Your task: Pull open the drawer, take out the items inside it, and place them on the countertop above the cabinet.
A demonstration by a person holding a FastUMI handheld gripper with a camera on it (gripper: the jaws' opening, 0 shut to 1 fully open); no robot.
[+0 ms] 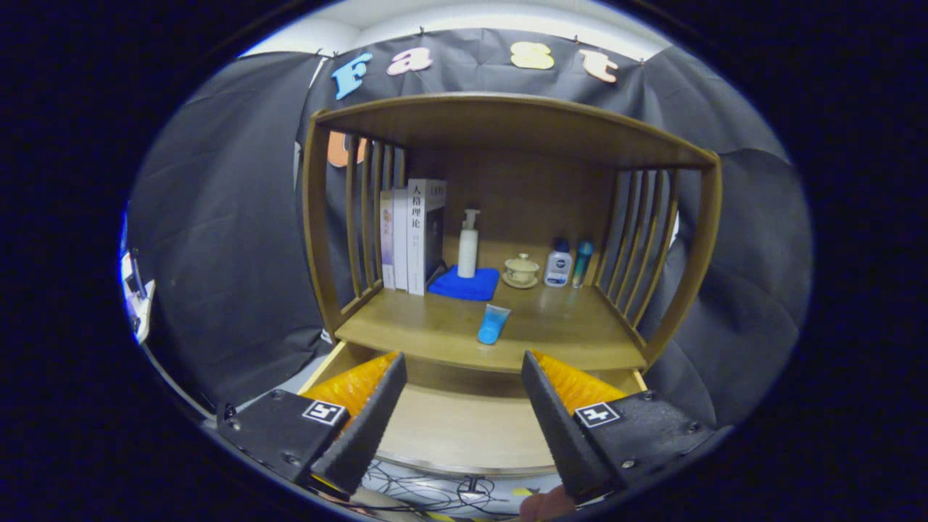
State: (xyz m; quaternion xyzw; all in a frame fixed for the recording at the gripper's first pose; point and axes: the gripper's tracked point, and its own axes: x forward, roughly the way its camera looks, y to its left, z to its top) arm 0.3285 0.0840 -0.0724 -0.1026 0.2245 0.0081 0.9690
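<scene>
dim booth, light from above w/ a bright strip over the dark cloth. cabinet (507,217) top shades its back wall; countertop (551,326) evenly lit, soft sheen. strong fisheye bending at edges. centre sharp, gripper (464,384) fingers slightly soft, spread wide w/ nothing between.

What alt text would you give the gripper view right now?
The open gripper, holding nothing, hangs over the pulled-out drawer, whose visible floor looks bare. Beyond it, a blue tube lies on the countertop, with books, bottles and a teacup behind.
</scene>
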